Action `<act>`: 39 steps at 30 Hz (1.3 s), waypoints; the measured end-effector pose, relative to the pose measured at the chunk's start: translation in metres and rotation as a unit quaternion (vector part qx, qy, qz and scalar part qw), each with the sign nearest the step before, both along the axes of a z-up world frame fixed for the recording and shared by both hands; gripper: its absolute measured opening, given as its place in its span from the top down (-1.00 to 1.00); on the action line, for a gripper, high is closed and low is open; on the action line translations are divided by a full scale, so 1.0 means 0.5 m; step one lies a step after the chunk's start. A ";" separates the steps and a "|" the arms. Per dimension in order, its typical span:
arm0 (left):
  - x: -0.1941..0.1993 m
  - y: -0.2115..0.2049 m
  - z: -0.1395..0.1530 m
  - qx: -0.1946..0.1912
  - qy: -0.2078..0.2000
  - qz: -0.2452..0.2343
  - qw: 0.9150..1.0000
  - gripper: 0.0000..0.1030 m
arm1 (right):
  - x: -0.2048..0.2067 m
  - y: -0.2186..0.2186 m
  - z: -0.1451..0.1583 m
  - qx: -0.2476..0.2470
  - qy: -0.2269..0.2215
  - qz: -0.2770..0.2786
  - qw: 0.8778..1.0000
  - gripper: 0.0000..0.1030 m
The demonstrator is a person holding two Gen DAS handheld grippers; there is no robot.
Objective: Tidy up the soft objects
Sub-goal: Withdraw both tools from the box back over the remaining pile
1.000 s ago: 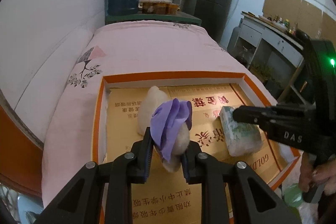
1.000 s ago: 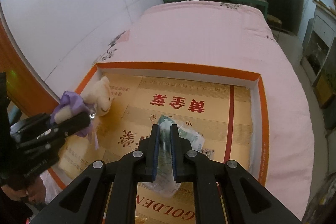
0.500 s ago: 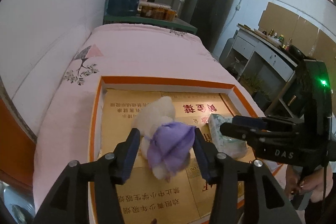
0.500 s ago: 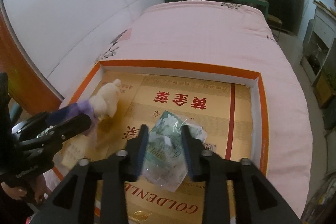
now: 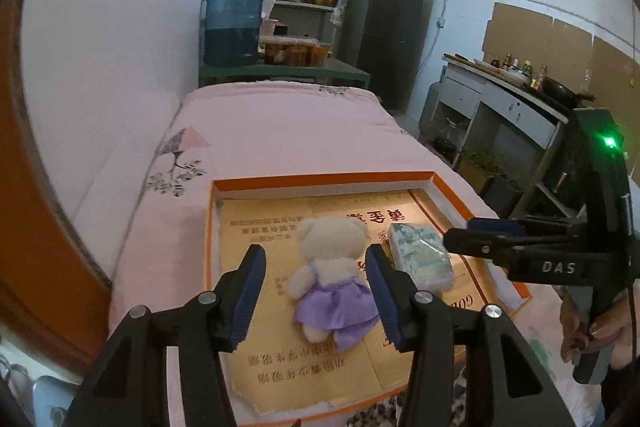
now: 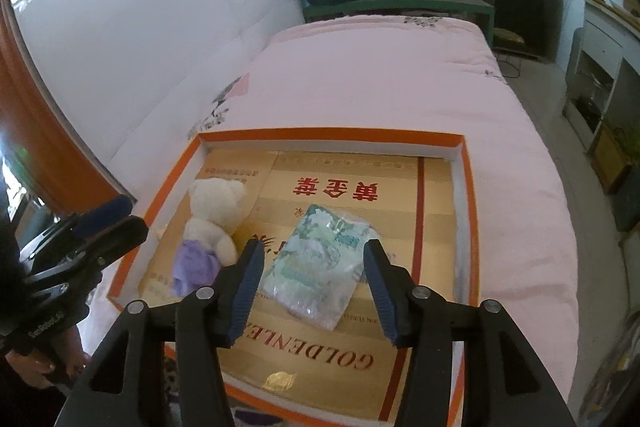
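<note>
Pink quilting covers the bed (image 5: 288, 135), on whose near end a shallow orange-rimmed box (image 6: 466, 211) is laid, its floor lined with gold printed cardboard (image 6: 352, 343). A blue water jug (image 5: 234, 23) is seen on a green stand beyond the bed's far end.

Inside the box, two soft things are lying side by side, close together; whether they touch cannot be told. At the left the cream teddy (image 5: 332, 247) in a purple dress is set face down with its head toward the far wall of the box. Just to its right the tissue pack (image 6: 320, 263), wrapped in pale green patterned plastic, is lying flat on the cardboard.

The left claw (image 5: 316, 291) is held spread above the teddy, its blue pads on either side and clear of the toy; its jaws have just been opening. The right claw (image 6: 312, 287) is likewise spread around the tissue pack without pressing it, its jaws having just widened further. Nothing is pinched by either.
</note>
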State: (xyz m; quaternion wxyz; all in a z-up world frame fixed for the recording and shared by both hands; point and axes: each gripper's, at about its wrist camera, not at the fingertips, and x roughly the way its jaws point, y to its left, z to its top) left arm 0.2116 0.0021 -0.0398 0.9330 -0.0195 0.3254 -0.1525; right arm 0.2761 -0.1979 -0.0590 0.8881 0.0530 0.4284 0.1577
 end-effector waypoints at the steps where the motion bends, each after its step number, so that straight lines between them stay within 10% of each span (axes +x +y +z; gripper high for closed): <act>1: -0.009 0.001 0.005 0.000 -0.002 0.002 1.000 0.00 | -0.009 -0.002 0.004 0.000 -0.003 -0.003 1.000 -0.17; 39: -0.261 0.056 0.074 -0.052 -0.023 0.033 0.998 0.00 | -0.327 0.001 0.079 0.022 -0.082 -0.013 0.996 -0.19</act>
